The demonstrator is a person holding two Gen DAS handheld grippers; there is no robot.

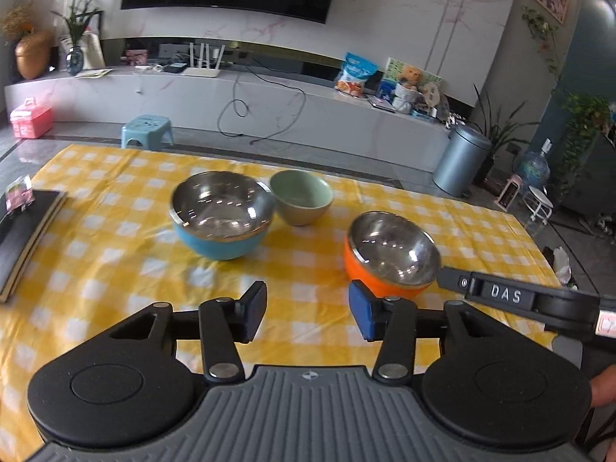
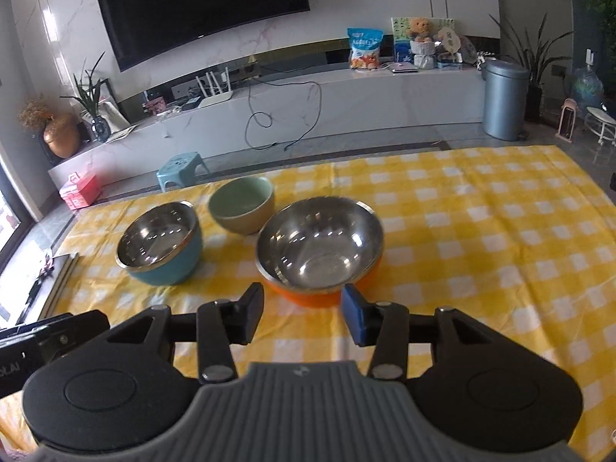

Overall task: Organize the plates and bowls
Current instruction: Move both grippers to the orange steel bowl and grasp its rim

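Observation:
Three bowls stand on the yellow checked tablecloth (image 1: 115,269). A steel-lined blue bowl (image 1: 222,217) sits left, touching a green ceramic bowl (image 1: 301,197) behind it. A steel-lined orange bowl (image 1: 390,252) stands to the right. My left gripper (image 1: 308,308) hovers open in front of the bowls with nothing between its fingers. In the right wrist view my right gripper (image 2: 302,310) is open and empty just in front of the orange bowl (image 2: 319,248), with the blue bowl (image 2: 159,244) and green bowl (image 2: 242,208) to its left. Part of the right gripper's body (image 1: 539,300) shows beside the orange bowl.
A dark flat stack with a clipped card (image 1: 27,227) lies at the table's left edge. Beyond the table are a blue stool (image 1: 147,131), a pink box (image 1: 30,117), a grey bin (image 1: 460,159) and a long white TV bench (image 1: 269,92).

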